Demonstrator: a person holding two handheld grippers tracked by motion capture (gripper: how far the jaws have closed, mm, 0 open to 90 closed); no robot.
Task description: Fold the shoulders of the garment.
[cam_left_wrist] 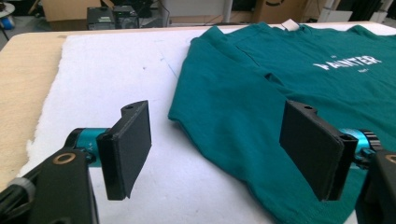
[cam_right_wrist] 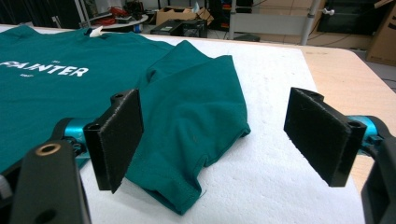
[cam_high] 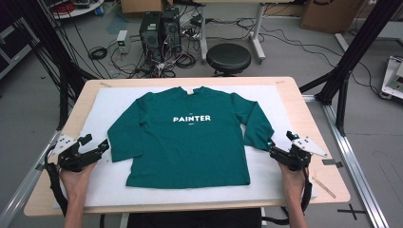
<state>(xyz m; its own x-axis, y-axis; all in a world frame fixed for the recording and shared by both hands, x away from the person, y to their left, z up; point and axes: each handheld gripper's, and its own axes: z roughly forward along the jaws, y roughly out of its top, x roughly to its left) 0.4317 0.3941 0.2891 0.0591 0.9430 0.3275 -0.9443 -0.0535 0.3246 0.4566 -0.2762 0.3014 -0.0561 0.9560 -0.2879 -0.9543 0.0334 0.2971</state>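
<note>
A dark green long-sleeved shirt (cam_high: 190, 142) printed PAINTER lies flat, front up, on a white mat (cam_high: 109, 190); its sleeves are folded down along its sides. My left gripper (cam_high: 95, 143) hovers open just off the shirt's left sleeve cuff (cam_high: 119, 153). In the left gripper view the gripper (cam_left_wrist: 219, 144) stands with wide-apart jaws over the sleeve edge (cam_left_wrist: 224, 121), holding nothing. My right gripper (cam_high: 280, 142) is open beside the right sleeve cuff (cam_high: 259, 141). Seen in the right gripper view, the gripper (cam_right_wrist: 219, 135) brackets that cuff (cam_right_wrist: 187, 186) without touching it.
The mat covers most of a wooden table (cam_high: 309, 114), with bare wood at the sides. Beyond the far edge stand a black stool (cam_high: 228, 57), computer towers (cam_high: 159, 28) and tangled cables. Black frame posts (cam_high: 342, 71) rise at both sides.
</note>
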